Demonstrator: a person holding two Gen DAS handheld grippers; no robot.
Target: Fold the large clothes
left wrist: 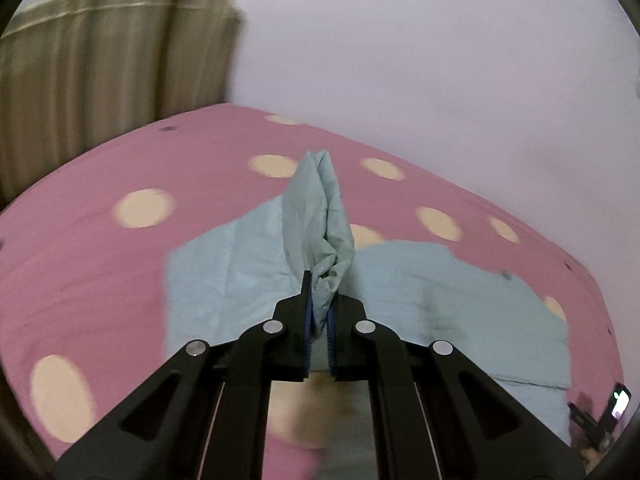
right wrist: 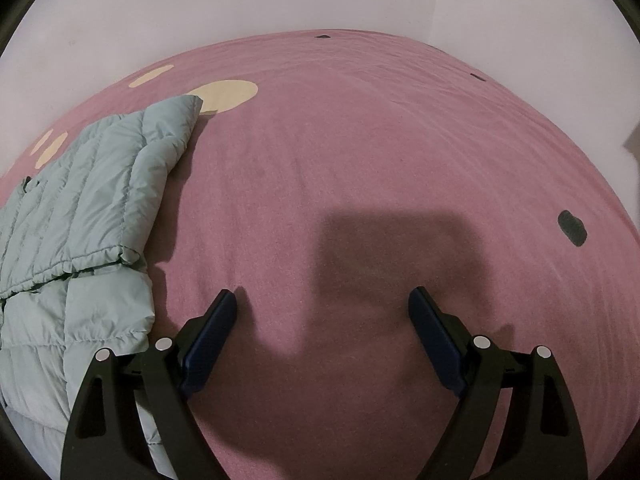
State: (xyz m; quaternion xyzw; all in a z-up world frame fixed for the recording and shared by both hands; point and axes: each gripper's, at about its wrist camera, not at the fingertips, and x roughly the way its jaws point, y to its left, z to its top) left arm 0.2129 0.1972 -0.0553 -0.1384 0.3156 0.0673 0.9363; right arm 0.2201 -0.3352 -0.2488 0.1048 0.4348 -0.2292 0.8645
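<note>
Pale-green quilted puffer jacket (left wrist: 248,264), the large garment to be folded, spread on a pink bedspread with cream spots (left wrist: 100,280), beside a lilac wall (left wrist: 440,60) and an olive striped curtain (left wrist: 100,60). Left gripper (left wrist: 319,320): jaws together, clamped on a gathered ridge of the jacket's fabric, that ridge pulled up into a peak above the flat panels to either side. Right gripper (right wrist: 322,312): jaws wide apart, nothing between them, poised over bare bedspread (right wrist: 360,160) just beside the jacket's near edge (right wrist: 80,220), with its own dark shadow on the cloth ahead. Judged as the lifting stage of a fold, one side or sleeve raised and ready to be carried across the body of the garment. Next move, as a judgement: carry the pinched fabric over the flat panel, lay it so the edges line up, then release; right gripper probably needed to pin or smooth the near hem. Risks: slippery padded fabric sliding out of the clamp, or the whole jacket dragging along the bedspread instead of folding.
</note>
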